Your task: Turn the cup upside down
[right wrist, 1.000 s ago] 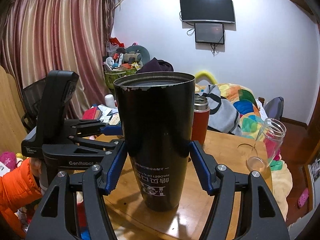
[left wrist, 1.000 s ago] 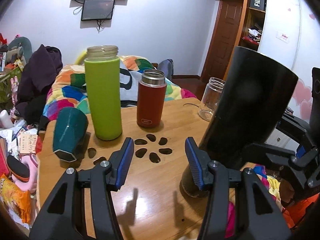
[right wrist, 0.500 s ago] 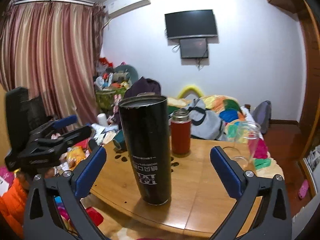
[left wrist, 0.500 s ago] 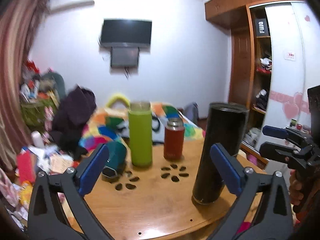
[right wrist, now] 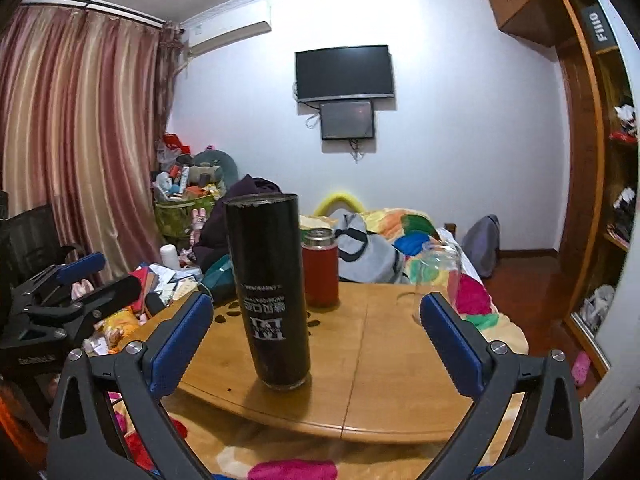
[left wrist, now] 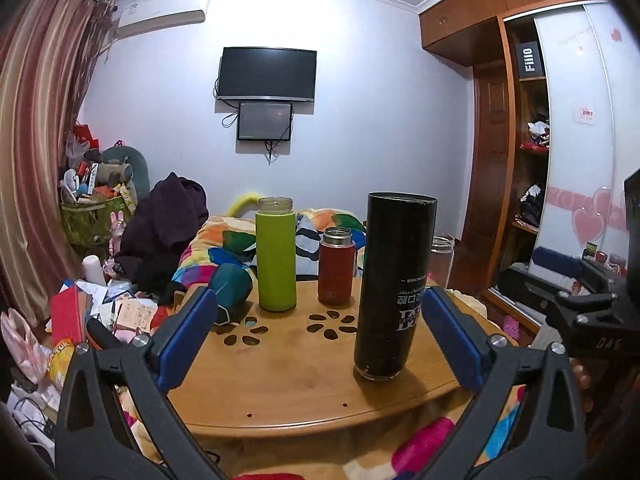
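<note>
The left tongs point(left wrist: 320, 332) are wide open and hold nothing. The right tongs point(right wrist: 316, 332) are wide open too, touching nothing. The black cup point(right wrist: 270, 292) stands upside down on the table point(right wrist: 384, 360), between the blue pads of the right tongs and beyond them, apart from both. In the left view it stands close to the right pad point(left wrist: 452, 336), near the table's front edge. Bare wood lies around it.

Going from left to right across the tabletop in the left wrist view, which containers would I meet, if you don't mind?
teal cup lying on its side → green bottle → red flask → black tumbler → glass jar
</note>
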{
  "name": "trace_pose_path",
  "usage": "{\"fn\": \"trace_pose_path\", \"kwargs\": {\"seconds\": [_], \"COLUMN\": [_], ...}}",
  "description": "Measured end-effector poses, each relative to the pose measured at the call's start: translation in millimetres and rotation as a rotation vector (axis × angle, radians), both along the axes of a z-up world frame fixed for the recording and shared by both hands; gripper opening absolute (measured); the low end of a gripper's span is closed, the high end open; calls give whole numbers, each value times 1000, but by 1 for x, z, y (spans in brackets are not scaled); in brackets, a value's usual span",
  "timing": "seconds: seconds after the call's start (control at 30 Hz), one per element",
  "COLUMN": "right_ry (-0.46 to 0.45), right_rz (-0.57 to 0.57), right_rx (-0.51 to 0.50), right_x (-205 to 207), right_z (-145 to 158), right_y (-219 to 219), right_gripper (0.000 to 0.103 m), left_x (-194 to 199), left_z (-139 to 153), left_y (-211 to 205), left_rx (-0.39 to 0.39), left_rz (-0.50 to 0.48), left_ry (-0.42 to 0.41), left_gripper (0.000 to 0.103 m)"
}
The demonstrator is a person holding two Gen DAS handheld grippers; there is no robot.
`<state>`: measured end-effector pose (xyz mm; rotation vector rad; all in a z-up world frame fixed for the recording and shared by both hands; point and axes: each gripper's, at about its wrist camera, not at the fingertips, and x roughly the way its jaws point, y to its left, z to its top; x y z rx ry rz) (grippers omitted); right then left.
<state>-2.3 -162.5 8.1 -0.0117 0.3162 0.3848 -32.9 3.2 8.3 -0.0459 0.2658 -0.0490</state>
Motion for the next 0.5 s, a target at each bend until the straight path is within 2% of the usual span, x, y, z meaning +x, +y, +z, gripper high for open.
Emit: {"fn": "trace_pose_path", "kwargs": {"seconds": [0.5], "right_ry": [-8], "right_rz": [9], "right_rx": [13], "right_x": [-7], "right_z": [-2], "right_y": [-5], "right_gripper": [103], "left_x": [-5], "left_z": [-6], "left_y": [-8], "left_rx": [11], "left_rz": [-2], "left_ry": [10], "left_gripper": [103]}}
